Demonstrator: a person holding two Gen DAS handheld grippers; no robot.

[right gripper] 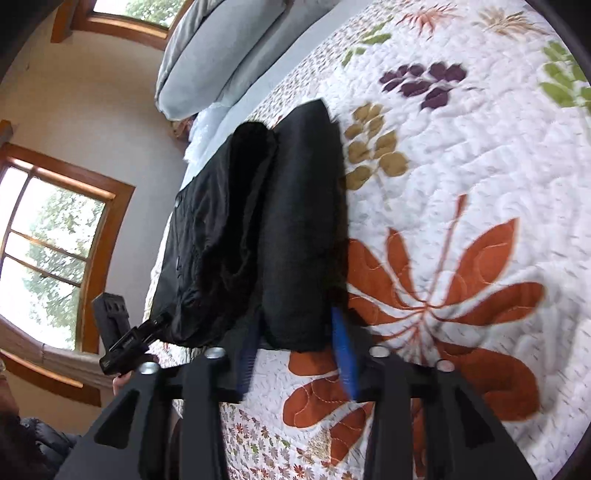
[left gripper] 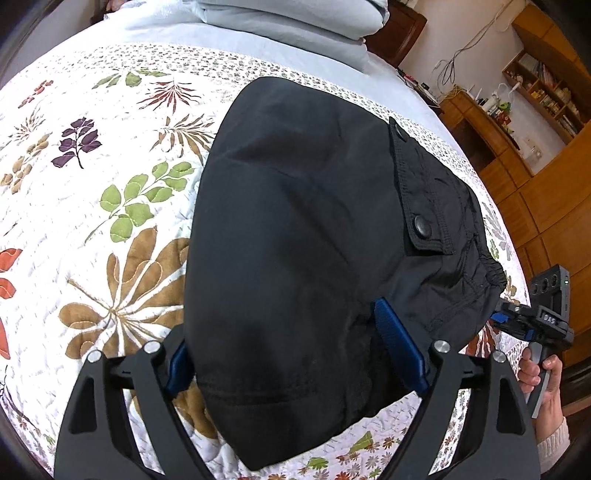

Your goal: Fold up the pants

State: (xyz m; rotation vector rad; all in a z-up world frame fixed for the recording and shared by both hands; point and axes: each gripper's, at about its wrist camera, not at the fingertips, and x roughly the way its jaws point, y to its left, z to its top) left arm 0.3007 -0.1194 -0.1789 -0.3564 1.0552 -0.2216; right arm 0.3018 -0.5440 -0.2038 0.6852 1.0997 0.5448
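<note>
Pants on the bed
Folded pants lie on the quilt near its edge, pillows behind them at the bed's head

The pants are black, of thin, slightly shiny cloth, and lie folded into a compact bundle on the bed's leaf-patterned quilt. The smooth folded layer lies on top; under it, at one side, shows a pocket flap with two dark snap buttons (one at each end of the flap) and, past it, the gathered elastic waistband. From the right wrist view the pants show as stacked layers, a thick rounded fold lying beside a crumpled part.
</note>
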